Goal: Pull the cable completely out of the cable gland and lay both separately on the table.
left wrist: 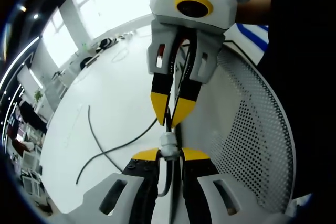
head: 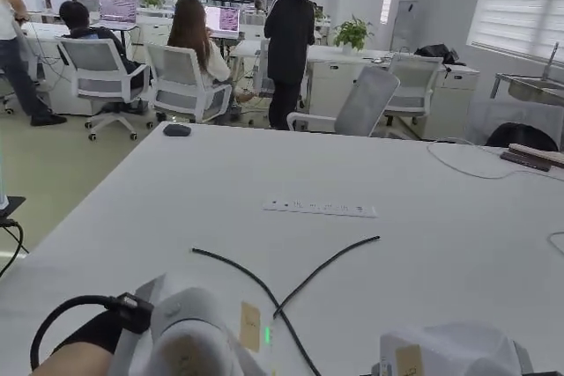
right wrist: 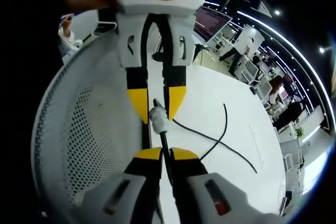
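By the desk's (head: 441,244) near edge the left gripper (left wrist: 169,155) clamps the white cable gland (left wrist: 169,142), while the right gripper (left wrist: 169,123), nose to nose with it, pinches the black cable (left wrist: 105,152) just beyond, so the pull lies along their shared line.

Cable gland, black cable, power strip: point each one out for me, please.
cable gland (left wrist: 168,144): left gripper view, on its white body.
black cable (head: 333,259): head view, on the loose right-hand strand.
power strip (head: 319,209): head view, on the middle of its top face.
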The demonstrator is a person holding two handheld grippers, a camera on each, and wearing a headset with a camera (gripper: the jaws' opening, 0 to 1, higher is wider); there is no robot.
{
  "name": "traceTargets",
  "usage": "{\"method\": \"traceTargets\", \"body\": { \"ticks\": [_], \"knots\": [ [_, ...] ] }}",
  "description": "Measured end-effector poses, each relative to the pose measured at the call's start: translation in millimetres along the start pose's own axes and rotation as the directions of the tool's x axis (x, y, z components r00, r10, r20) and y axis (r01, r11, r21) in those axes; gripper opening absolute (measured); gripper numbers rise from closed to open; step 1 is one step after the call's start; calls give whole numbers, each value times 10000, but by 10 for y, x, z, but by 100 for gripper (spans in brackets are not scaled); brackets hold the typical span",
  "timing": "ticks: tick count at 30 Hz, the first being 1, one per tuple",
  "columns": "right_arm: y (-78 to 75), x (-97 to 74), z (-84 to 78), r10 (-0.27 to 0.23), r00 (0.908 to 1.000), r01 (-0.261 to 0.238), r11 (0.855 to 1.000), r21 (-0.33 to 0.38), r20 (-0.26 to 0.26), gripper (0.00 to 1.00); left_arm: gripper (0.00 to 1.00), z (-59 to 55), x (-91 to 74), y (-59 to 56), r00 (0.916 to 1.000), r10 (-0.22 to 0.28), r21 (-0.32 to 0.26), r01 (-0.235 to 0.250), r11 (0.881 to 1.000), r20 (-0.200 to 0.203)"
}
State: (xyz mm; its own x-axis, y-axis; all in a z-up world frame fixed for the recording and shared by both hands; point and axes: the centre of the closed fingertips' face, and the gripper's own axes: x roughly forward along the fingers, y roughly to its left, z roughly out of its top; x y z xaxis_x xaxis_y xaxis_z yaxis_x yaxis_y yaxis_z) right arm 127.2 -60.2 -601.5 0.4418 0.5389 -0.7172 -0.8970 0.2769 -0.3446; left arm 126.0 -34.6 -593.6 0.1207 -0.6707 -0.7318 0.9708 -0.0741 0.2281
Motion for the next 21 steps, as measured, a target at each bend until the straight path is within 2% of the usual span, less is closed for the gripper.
{"method": "traceTargets", "body": {
  "ticks": [5,6,8,9,10,12,18,21],
  "knots": [
    [-65,-76,-122,-169,9995,172,9998,119,-267,3,16,-31,-27,21,9999,142,-250,-142,9996,13],
    [-97,-90,-154,-348,9987,352,9993,121,-379,3,16,-79,-36,53,9995,281,-504,-288,9983,-158],
    [-153,-120,-211,-589,9970,604,9978,272,-507,3,16,-166,-58,87,9973,478,-325,-496,9982,-558],
    [-157,-131,-225,-574,9970,591,9978,315,-521,3,16,-162,-63,88,9979,450,-412,-470,9980,-466],
    [-165,-143,-240,-588,9968,606,9976,321,-536,3,16,-147,-80,96,9986,458,-742,-477,9961,-269],
    [-190,-168,-296,-670,9956,692,9971,324,-658,3,16,-163,-102,116,9981,533,-733,-554,9958,-302],
    [-266,-224,-565,-817,9853,871,9957,300,-1500,3,16,-234,-136,158,9958,706,-737,-748,9945,-582],
    [-328,-274,-671,-936,9800,1031,9936,454,-1759,3,16,-281,-171,180,9941,800,-741,-855,9936,-731]
  ]
}}
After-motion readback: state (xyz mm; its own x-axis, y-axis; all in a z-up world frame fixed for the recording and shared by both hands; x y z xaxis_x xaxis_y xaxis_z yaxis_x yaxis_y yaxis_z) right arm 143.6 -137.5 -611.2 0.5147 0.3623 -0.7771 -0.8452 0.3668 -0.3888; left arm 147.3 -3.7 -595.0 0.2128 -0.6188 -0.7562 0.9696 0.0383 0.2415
